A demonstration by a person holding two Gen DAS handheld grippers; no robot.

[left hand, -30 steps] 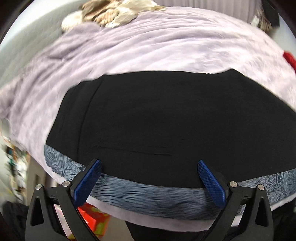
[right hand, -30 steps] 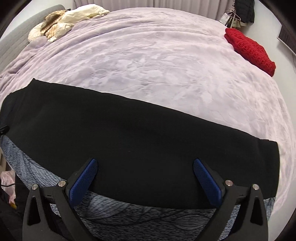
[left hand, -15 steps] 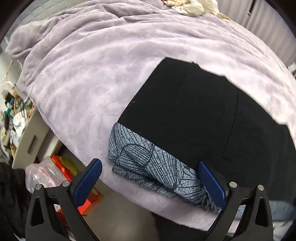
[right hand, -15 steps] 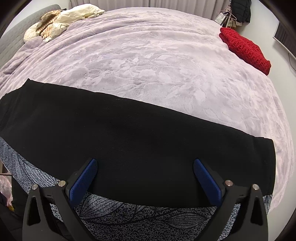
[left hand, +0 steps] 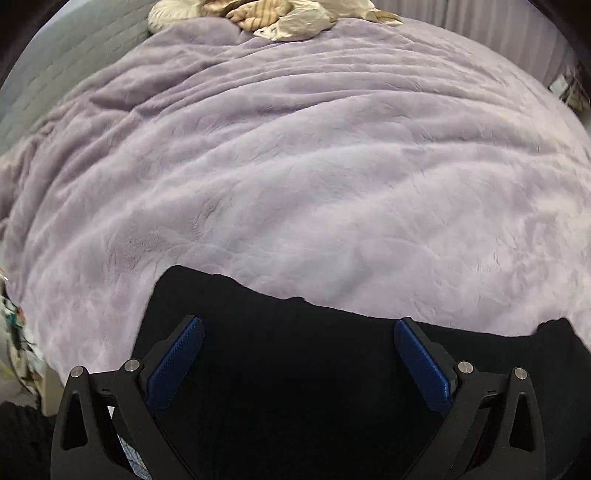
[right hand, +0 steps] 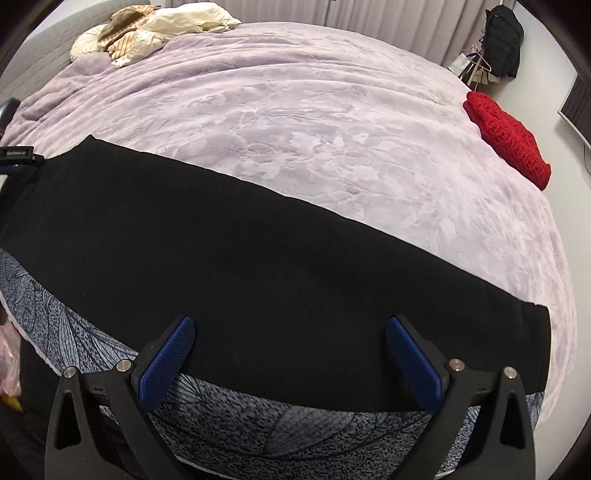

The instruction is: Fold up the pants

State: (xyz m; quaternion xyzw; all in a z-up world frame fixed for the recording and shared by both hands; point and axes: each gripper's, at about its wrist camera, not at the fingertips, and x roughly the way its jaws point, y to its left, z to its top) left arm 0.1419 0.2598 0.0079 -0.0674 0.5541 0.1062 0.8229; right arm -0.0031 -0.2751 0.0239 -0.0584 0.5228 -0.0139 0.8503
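Black pants (right hand: pixel 236 243) lie flat across the near side of a bed, one long strip from left to right. A grey leaf-patterned cloth (right hand: pixel 258 421) lies under their near edge. My right gripper (right hand: pixel 290 349) is open and empty, hovering over the pants' near edge. My left gripper (left hand: pixel 297 350) is open and empty above the left end of the pants (left hand: pixel 295 387), whose far edge shows just beyond the fingertips.
The bed is covered by a lilac plush blanket (right hand: pixel 314 122), also seen in the left wrist view (left hand: pixel 295 166). A red knitted item (right hand: pixel 506 138) lies at the right edge. Cream pillows and bedding (right hand: pixel 147 31) are piled at the head, far left.
My left gripper has swung from the bed's near left corner to over the left end of the pants. My right gripper has stayed almost still.
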